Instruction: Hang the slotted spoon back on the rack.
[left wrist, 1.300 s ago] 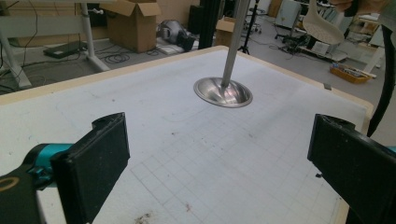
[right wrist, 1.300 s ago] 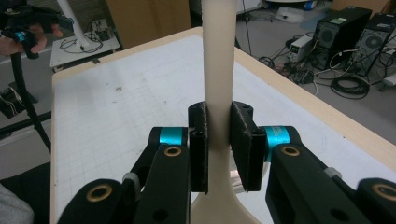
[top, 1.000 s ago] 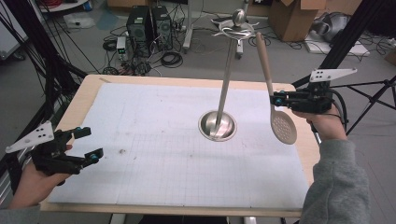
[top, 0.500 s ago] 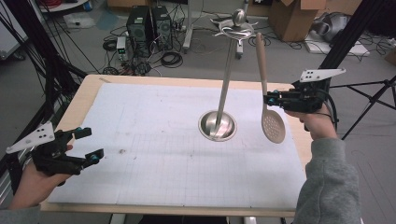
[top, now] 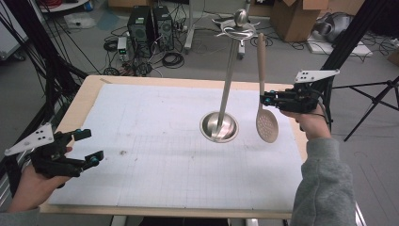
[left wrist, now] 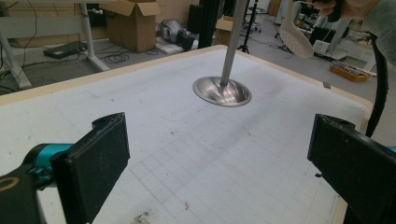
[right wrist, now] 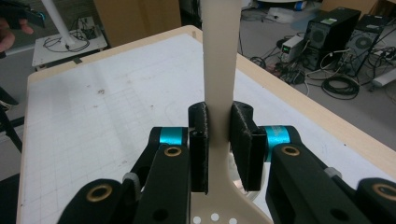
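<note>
Jaws of our right gripper (top: 266, 99) are clamped on the handle of the beige slotted spoon (top: 266, 125); we hold it upright, bowl down, above the white mat (top: 155, 141), just beside the steel stand (top: 221, 125); our left gripper (top: 87, 147) hovers over the mat's near-left corner, jaws wide apart with nothing between them.
</note>
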Tool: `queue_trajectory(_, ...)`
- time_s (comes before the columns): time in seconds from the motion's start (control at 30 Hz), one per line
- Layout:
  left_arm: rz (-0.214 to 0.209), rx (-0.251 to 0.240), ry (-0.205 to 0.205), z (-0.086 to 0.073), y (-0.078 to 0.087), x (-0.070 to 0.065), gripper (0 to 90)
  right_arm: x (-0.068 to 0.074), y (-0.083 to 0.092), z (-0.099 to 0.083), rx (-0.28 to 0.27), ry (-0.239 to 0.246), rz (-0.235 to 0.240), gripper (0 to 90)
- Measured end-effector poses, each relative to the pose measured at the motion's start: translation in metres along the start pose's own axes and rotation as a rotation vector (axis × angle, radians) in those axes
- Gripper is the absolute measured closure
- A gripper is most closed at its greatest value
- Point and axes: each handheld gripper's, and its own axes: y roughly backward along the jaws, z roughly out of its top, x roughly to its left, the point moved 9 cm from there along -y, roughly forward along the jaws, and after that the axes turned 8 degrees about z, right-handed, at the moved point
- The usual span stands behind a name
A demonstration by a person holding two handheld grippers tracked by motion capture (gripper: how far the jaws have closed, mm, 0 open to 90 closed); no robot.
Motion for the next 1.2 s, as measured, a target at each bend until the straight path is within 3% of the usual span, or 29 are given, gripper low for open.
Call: queue_trajectory(1.2, 0.007, -0.007, -0.003, 0.002, 0.006, 0.001, 6.0, -0.004, -0.034, 0.006, -0.006, 0.002, -0.019, 77.7)
